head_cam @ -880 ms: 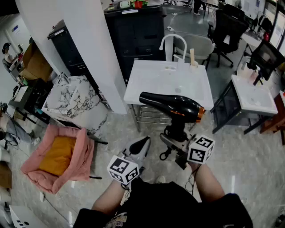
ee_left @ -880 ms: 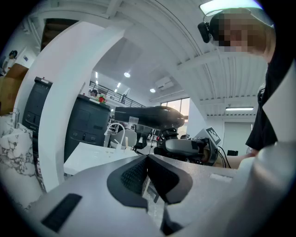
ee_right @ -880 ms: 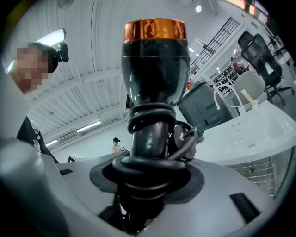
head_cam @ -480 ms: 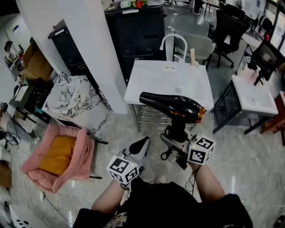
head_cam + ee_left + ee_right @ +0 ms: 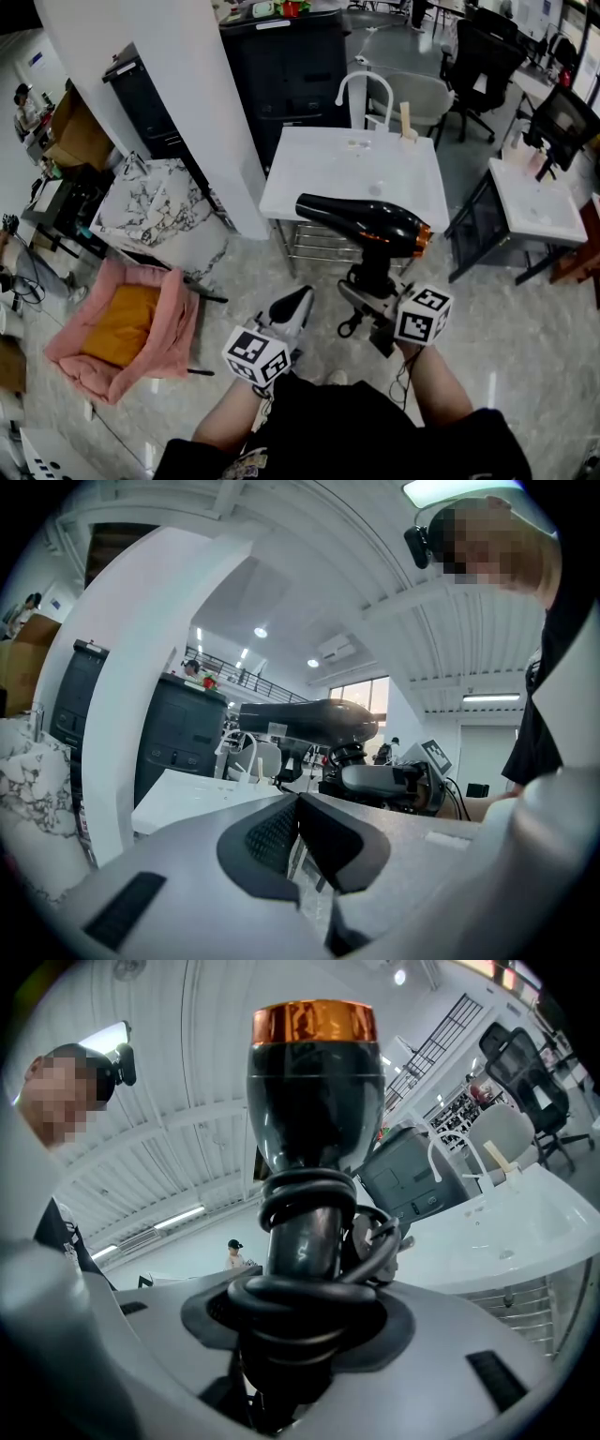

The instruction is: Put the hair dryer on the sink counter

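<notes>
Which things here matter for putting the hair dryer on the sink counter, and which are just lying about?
In the job:
hair dryer
right gripper, shut on its handle
sink counter

Lying about:
pink seat with orange cushion
marble-patterned slab
black office chair
white side table
left gripper, shut and empty

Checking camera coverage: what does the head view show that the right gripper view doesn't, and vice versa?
Head view only: the left hand-held gripper, holding nothing, and a pink cushion on the floor.
Right gripper view only: the cord close up, coiled round the handle where the pads press, and the person's head camera.
Both: the hair dryer in the right hand-held gripper, not yet set down, the white sink counter and its faucet.
</notes>
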A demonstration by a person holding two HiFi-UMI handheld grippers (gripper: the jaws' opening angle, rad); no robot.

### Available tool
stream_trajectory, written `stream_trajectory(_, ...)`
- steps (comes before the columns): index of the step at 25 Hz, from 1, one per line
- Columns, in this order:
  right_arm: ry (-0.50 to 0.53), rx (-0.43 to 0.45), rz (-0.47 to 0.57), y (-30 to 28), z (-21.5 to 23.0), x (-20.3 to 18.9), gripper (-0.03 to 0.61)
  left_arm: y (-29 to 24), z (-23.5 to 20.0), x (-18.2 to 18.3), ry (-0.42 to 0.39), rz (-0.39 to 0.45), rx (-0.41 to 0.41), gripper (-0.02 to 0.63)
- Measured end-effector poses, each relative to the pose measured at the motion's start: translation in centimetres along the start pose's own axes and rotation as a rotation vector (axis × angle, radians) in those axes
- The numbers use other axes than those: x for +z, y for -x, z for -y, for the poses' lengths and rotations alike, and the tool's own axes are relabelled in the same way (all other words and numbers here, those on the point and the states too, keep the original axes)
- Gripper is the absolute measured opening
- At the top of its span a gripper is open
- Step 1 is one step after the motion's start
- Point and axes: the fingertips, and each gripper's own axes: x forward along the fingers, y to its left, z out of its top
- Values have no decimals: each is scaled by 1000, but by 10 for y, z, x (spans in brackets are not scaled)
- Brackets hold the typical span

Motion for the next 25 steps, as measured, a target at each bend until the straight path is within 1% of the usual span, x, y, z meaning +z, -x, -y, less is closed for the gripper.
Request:
stream_trajectory(8,2,-8,5,9,12,11,229,-18,6,5,-11,-5,-8,3)
stream_trajectory(16,21,-27,25,2,33,23,229,-41,-7,5,-25,-4,-36,2)
stream_trajectory(20,23,-45,29,-14,48,31,229,-53,-27,10,-27,-3,-54,3)
stream_trajectory(25,17,-69,31,-56,67,48,229,-70,-73,25,-6,-18,-76,3)
